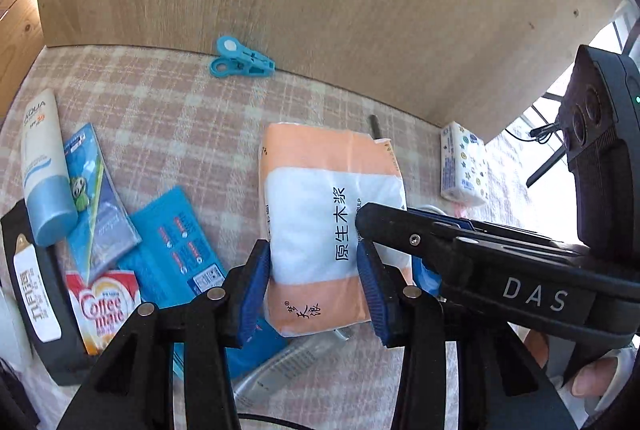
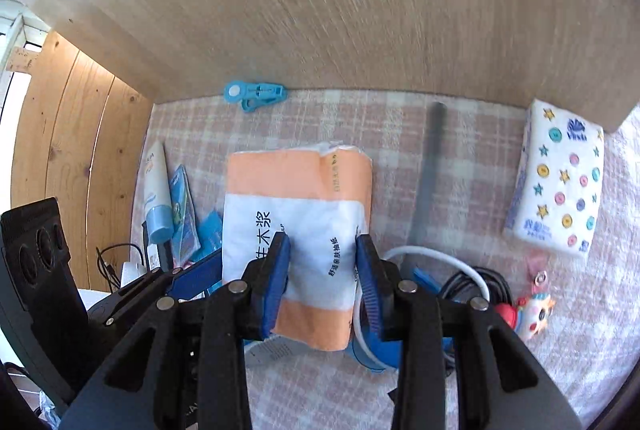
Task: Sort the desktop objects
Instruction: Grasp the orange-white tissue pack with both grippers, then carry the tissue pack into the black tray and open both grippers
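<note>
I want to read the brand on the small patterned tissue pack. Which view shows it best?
The right wrist view: the patterned tissue pack lies large and face-on there, with its logo and buttons-and-stars print plain. In the left wrist view the same pack is small, foreshortened and near the right edge, so its print is hard to read.

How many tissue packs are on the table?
2: the orange pack between both grippers' fingers, and the patterned pack at the far right by the wooden board. Others may be hidden.
</note>
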A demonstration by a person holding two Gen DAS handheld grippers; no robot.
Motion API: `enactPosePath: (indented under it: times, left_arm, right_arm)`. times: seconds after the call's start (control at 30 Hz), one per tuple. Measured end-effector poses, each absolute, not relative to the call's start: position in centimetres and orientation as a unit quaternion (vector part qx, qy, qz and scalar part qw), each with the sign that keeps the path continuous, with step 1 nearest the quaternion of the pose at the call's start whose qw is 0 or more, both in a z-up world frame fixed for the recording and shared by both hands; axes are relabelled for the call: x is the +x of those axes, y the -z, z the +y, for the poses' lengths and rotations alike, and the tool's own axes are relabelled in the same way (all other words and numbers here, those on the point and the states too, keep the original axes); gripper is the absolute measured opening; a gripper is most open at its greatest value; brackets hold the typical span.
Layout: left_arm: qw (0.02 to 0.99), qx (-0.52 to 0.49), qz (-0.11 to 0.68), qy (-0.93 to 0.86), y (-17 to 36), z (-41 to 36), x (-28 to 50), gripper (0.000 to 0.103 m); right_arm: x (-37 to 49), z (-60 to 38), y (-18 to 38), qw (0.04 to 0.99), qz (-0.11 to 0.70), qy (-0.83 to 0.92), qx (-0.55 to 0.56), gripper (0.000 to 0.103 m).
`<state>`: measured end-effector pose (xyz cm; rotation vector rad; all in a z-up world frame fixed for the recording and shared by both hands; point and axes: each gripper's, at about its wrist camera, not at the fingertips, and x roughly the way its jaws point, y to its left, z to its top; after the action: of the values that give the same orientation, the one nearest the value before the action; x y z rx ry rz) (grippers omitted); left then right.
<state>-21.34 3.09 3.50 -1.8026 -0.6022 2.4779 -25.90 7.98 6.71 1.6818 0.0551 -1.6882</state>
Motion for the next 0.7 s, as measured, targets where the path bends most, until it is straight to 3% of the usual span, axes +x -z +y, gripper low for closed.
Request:
enactPosePath:
  times: [0.2,0.7]
  left_arm:
    - [0.015,-0.571,-0.186,-0.800,-5.9,6.0,-18.5,0.041]
    - [0.072,-0.533,-0.129,-0.833,-15.1,15.4,-12.4,0.041]
  right_arm:
    - [-22.8,12.0,-8.0,0.376,0.019,0.657,0.653,0.035]
    - [-18.5,24.8,-17.4,0.384,-0.001,0.709,0.592,0.035]
